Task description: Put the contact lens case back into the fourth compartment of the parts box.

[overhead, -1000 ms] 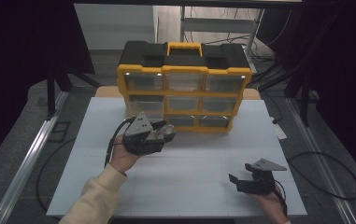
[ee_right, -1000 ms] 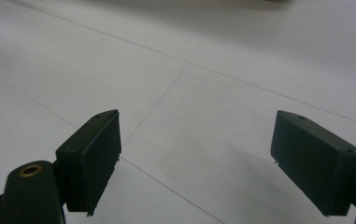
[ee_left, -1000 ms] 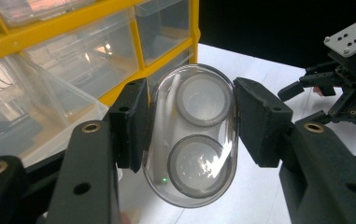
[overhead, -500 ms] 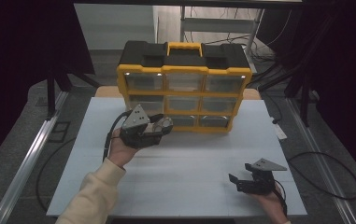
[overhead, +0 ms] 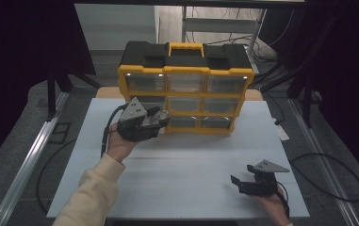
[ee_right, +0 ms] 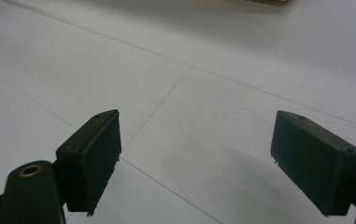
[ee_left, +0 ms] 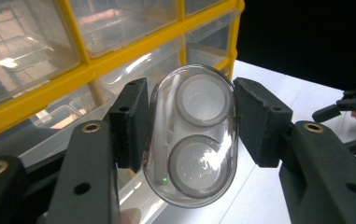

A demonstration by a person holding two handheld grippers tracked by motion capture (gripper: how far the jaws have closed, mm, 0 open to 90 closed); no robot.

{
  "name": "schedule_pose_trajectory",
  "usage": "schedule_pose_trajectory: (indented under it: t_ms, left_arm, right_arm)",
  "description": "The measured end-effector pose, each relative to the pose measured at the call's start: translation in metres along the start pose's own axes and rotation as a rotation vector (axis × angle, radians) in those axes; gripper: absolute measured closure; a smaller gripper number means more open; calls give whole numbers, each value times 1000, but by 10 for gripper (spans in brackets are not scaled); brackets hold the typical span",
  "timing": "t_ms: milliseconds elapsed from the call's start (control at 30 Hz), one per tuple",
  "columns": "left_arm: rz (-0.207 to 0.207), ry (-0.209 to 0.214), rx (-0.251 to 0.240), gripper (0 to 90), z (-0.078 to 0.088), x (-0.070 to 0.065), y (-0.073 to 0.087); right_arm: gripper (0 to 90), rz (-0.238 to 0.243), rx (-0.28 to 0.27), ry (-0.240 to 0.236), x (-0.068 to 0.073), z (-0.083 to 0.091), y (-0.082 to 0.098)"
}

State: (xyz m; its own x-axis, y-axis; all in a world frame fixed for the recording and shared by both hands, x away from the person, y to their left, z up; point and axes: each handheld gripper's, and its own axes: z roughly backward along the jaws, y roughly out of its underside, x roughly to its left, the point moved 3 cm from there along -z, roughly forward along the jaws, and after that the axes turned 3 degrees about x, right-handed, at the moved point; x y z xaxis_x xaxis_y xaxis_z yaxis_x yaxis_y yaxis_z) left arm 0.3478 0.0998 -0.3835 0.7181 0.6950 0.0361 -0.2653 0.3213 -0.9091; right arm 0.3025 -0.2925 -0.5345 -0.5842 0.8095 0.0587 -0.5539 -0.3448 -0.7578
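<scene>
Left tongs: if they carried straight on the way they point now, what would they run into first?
Most likely the yellow drawer cabinet. The left tongs, shut on a clear oval case, face its clear-fronted lower drawers with nothing between. How near the case is to the drawer fronts is hard to judge.

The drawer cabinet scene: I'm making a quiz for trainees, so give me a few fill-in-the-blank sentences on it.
1. The left gripper is shut on a clear ____ with two round pads inside.
2. The drawer cabinet has a ____ frame.
3. The right gripper has its jaws ____ above the white table.
4. The cabinet's front has ____ rows of drawers.

Missing words: case; yellow; open; three
</scene>
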Motion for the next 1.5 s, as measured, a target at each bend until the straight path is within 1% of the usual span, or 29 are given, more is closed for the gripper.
schedule_pose_trajectory:
  t_ms: [100, 300, 333, 400, 467, 600, 733, 967, 1033, 1233, 1500]
  left_arm:
    - [1, -8, 3, 475, 0, 2, 0]
    - [21, -34, 0, 475, 1, 11, 0]
    - [24, -41, 1, 475, 1, 12, 0]
    - [23, -69, -5, 476, 2, 15, 0]
    - [33, -74, -8, 476, 2, 17, -1]
    - [42, -84, 0, 476, 3, 23, -1]
    - [43, -104, 13, 476, 4, 29, 0]
    - [66, -137, 21, 476, 6, 42, 3]
    - [73, -144, 23, 476, 6, 45, 4]
    - [75, -168, 35, 476, 6, 52, 6]
    - [77, -174, 46, 476, 2, 54, 6]
  right_arm:
    - [171, 0, 1, 0, 0, 0, 0]
    - [171, 1, 1, -1, 1, 0, 0]
    - [171, 1, 1, -1, 1, 0, 0]
    - [171, 0, 2, -1, 0, 0, 0]
    - [171, 0, 3, -2, 1, 0, 0]
    - [171, 0, 2, -2, 1, 0, 0]
    - [171, 0, 4, -2, 1, -1, 0]
    - [171, 1, 4, -2, 0, 0, 0]
    - [171, 1, 5, -2, 0, -1, 0]
    - [171, 1, 5, -2, 1, -1, 0]
    - [171, 1, 7, -2, 0, -1, 0]
